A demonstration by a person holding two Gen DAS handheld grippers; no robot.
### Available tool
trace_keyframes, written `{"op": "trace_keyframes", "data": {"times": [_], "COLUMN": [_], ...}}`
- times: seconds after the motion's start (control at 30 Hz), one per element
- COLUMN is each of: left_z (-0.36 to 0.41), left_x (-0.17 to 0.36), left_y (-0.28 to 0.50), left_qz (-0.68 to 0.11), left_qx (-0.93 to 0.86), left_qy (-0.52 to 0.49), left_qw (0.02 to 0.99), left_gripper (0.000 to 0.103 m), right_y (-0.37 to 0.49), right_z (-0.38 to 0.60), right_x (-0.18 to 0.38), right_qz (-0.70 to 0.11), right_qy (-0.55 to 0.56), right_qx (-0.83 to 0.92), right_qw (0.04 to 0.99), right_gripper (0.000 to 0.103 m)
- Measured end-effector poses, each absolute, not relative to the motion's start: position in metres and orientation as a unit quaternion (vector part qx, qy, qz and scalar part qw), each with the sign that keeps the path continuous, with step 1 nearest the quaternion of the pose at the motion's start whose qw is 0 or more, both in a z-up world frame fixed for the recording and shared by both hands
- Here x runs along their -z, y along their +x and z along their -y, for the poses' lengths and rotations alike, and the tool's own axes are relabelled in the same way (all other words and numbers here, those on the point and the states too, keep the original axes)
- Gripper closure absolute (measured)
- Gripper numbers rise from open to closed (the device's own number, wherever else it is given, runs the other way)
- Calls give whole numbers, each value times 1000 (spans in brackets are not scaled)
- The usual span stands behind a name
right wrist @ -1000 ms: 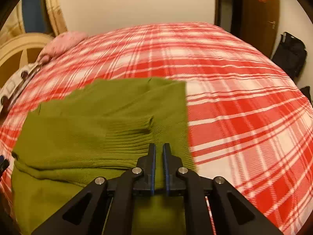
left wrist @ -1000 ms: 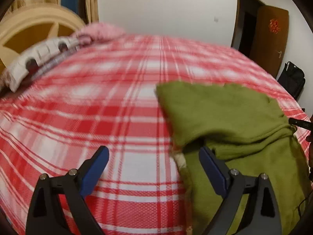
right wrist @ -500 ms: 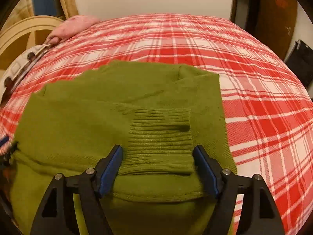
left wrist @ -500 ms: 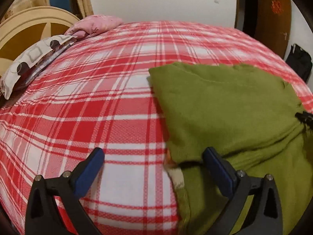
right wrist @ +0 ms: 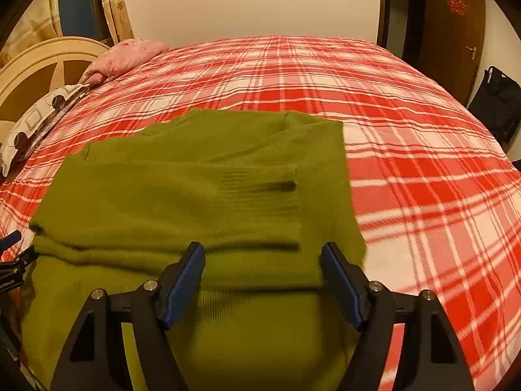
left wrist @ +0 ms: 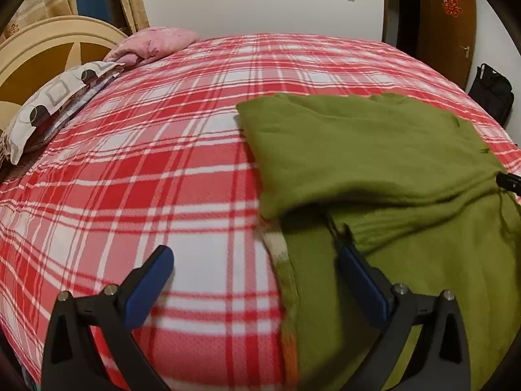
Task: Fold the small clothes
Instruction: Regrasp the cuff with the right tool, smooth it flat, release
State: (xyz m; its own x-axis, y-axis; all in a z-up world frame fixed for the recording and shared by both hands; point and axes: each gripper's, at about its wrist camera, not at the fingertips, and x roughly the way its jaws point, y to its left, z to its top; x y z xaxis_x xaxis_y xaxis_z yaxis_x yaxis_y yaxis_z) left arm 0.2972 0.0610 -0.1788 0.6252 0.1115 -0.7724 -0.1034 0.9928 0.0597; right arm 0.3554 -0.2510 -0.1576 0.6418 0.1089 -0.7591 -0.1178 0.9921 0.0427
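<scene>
left gripper (left wrist: 250, 270): jaws wide, empty, straddling sweater (left wrist: 374, 156) edge | right gripper (right wrist: 262, 270): jaws wide, empty, sweater cuff just ahead | bed (left wrist: 146, 163)

Both tools hover low with fingers spread wide, left tool (left wrist: 257, 270) and right tool (right wrist: 262, 265), gripping nothing.

A bed (left wrist: 146, 169) covered in a red-and-white plaid blanket is filling most of both wrist views. A green knit sweater (right wrist: 202, 195) is lying on the blanket, partly folded, with a sleeve and its ribbed cuff (right wrist: 260, 202) resting across the body. At the head of the bed, a pink pillow (left wrist: 156, 40) is sitting beside a white pillow printed with grey squares and dark circles (left wrist: 49, 97), both lying against a cream-coloured headboard (left wrist: 49, 42) on the far left edge.
</scene>
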Motion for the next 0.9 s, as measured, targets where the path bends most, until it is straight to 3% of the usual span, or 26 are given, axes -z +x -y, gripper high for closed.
{"op": "trace_keyframes", "data": {"times": [0.6,0.77,0.9], "left_z": [-45,-63,-68], "left_x": [178,167,170], "left_y": [263,294,316], "left_qz": [-421,-396,-395], "left_qx": [-46,-70,-76], "left_qy": [-17,-18,-7], "left_qw": [906,915,916], "left_gripper": [0,0,0], "right_y": [297,331,363], "right_z": [258,268,279], "right_x": [161,143,139], "right_qz": [-412,-403,-402], "right_qy": [17,51,83], "right_qx": [-78,-74,-68], "right_qw": [908,911,910], "right_gripper": [29,40,41]}}
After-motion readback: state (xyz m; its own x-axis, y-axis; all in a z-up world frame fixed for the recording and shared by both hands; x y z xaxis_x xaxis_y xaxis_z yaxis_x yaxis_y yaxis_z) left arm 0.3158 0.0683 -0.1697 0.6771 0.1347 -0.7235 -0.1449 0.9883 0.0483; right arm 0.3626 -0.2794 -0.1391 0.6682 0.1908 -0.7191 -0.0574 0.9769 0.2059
